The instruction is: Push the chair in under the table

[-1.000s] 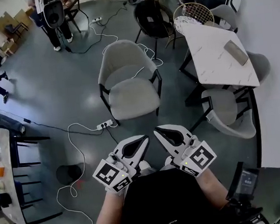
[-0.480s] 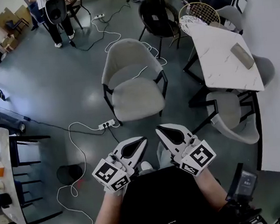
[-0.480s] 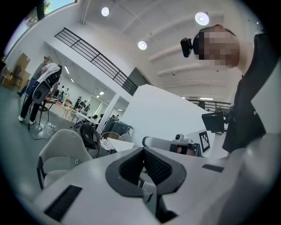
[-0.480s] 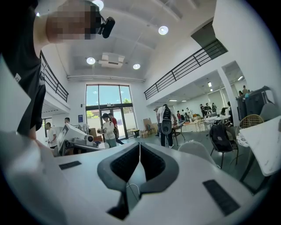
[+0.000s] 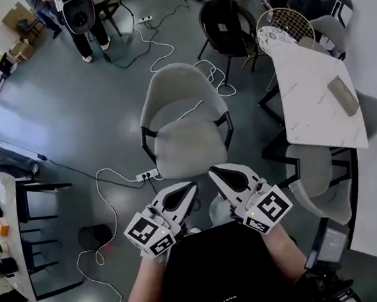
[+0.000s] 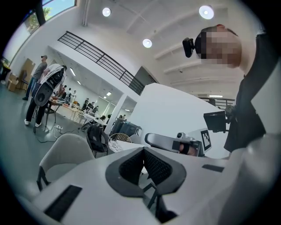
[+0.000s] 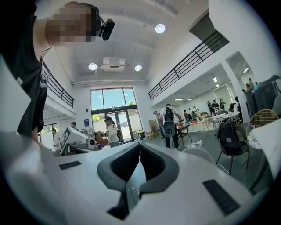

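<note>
Left gripper (image 5: pixel 192 189): jaws closed, empty, left of the white table (image 5: pixel 316 95) | Right gripper (image 5: pixel 215 175): jaws closed, empty, nearer the table | Grey chair (image 5: pixel 188 144): on open floor left of the table, well apart from it

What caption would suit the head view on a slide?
Shut, empty left tongs and right tongs point at a grey chair standing clear of the white table.
</note>
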Available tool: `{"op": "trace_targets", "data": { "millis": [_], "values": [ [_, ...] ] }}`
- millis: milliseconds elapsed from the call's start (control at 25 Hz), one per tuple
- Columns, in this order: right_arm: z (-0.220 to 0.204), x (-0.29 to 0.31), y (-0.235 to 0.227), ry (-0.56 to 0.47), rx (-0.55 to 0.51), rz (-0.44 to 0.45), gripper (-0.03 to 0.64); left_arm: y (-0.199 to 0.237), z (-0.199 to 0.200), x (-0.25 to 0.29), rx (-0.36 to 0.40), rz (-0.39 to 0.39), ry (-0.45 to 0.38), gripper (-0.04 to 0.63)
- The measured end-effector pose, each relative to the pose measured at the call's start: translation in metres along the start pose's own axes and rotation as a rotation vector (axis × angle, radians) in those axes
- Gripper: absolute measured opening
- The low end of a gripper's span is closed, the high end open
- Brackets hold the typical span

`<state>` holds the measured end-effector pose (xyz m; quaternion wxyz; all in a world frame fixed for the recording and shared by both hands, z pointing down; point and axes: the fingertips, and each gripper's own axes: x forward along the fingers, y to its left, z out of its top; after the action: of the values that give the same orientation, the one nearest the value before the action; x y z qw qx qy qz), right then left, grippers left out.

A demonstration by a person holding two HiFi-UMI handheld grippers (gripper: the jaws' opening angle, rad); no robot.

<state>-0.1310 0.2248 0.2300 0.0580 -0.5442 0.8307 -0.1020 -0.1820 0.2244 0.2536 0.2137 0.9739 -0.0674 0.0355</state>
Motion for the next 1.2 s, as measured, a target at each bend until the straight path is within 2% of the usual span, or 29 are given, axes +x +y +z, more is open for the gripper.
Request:
{"op": "trace_targets", "data": {
  "millis": [360, 640, 880, 1200],
  "values": [
    [0.027, 0.008, -0.100, 0.010, 0.019, 0.061, 0.012, 0.033, 0.032, 0.099, 0.019, 0.094, -0.006, 0.006],
    [0.030, 0.006, -0.157, 0.010, 0.076, 0.067, 0.012, 0.049, 0.037, 0.138, 0.014, 0.175, 0.007, 0.006],
    [0.021, 0.012, -0.180, 0.029, 0.120, 0.063, 0.012, 0.072, 0.030, 0.143, 0.000, 0.231, 0.037, 0.006],
    [0.013, 0.033, -0.187, 0.070, 0.144, 0.046, 0.014, 0.116, 0.035, 0.139, 0.021, 0.248, 0.086, 0.008]
  ]
}}
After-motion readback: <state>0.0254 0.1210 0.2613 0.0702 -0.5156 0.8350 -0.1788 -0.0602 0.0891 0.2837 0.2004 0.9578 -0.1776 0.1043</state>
